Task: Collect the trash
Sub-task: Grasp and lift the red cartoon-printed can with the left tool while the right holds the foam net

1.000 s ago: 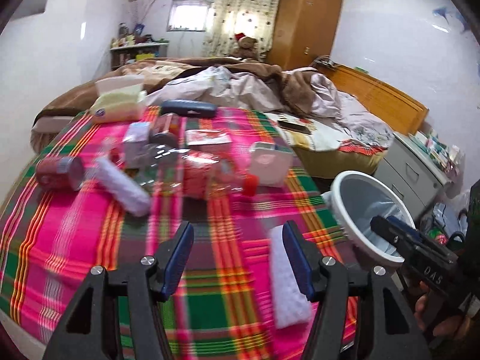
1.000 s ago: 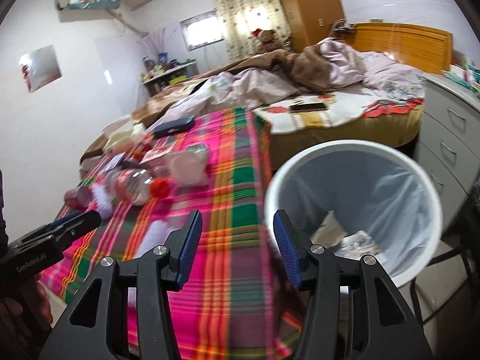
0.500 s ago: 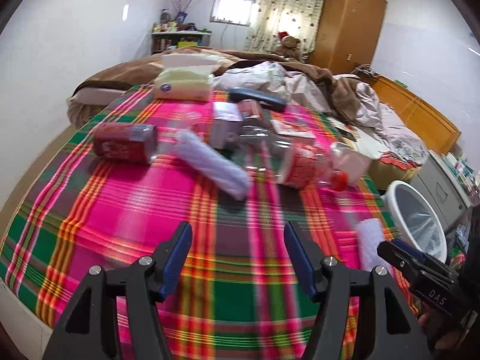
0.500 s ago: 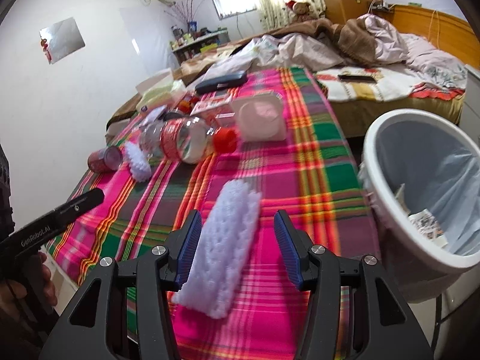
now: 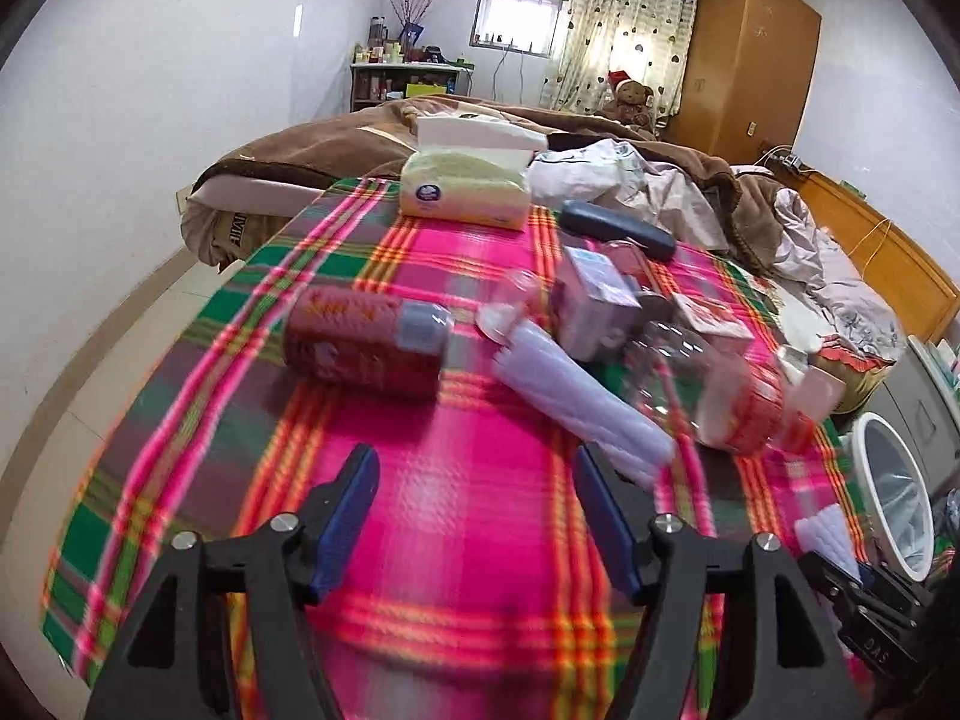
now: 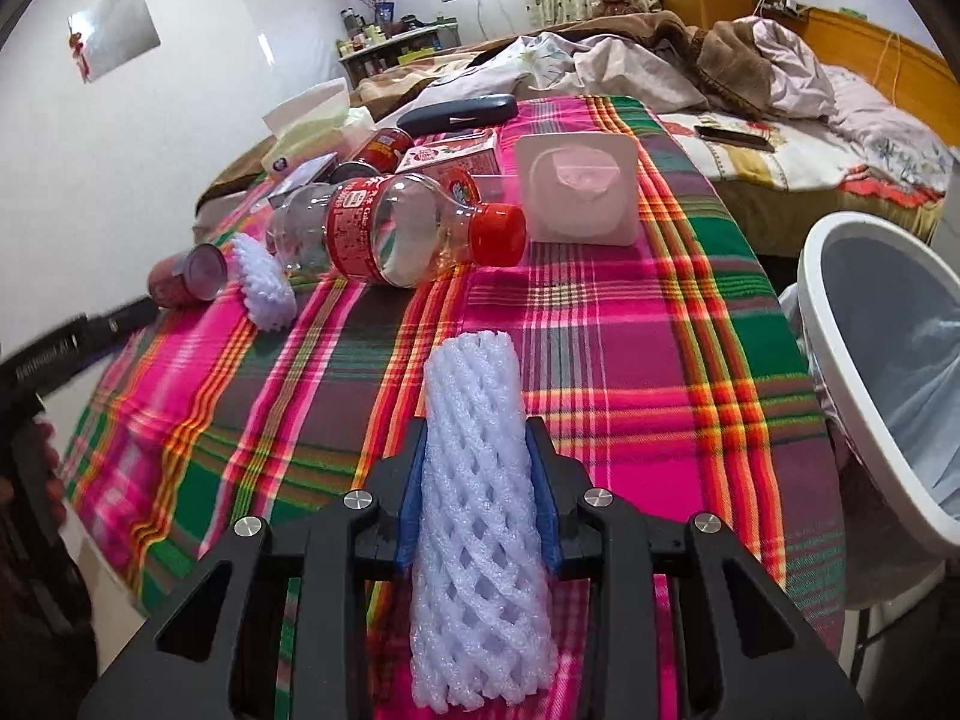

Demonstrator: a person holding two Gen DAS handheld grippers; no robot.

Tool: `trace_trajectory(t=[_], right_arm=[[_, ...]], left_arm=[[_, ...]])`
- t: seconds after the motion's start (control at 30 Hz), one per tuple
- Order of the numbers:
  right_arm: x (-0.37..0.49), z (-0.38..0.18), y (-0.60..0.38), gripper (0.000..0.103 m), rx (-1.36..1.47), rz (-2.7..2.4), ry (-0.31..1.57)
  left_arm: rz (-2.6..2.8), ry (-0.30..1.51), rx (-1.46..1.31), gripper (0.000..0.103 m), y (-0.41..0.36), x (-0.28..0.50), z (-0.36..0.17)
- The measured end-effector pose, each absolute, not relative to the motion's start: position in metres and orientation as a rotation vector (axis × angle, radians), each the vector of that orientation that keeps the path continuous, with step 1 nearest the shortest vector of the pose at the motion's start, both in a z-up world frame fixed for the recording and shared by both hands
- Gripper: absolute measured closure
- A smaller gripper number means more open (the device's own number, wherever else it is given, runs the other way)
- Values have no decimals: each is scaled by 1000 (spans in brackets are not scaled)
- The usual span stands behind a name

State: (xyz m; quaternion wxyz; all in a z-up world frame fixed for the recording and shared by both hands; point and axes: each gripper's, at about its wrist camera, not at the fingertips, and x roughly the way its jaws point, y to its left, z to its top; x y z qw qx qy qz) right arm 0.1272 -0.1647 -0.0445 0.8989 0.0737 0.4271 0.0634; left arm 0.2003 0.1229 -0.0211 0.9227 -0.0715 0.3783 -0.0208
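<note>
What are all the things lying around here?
foam net sleeve: 1, white, between the right tool's fingers
second foam sleeve: 1, white, left on the cloth
plastic bottle: 1, clear with red label and cap, lying down
cans: 2, red, one at far left, one behind the bottle
tissue pack: 1, pale yellow, far end
dark case: 1, far end
bin: 1, white, right of table
plaid cloth: 1, pink and green
left tool: open, empty, opening
right tool: closing on the sleeve
</note>
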Motion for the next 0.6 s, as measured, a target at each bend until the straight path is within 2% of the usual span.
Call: trace_trajectory(t=[0.13, 0.6], right_arm=[[133, -43, -161, 74, 148, 134, 880], [156, -43, -135, 74, 131, 151, 895]], left_arm=[[-50, 778, -172, 32, 145, 220, -18], [-147, 809, 16, 28, 179, 287, -10]])
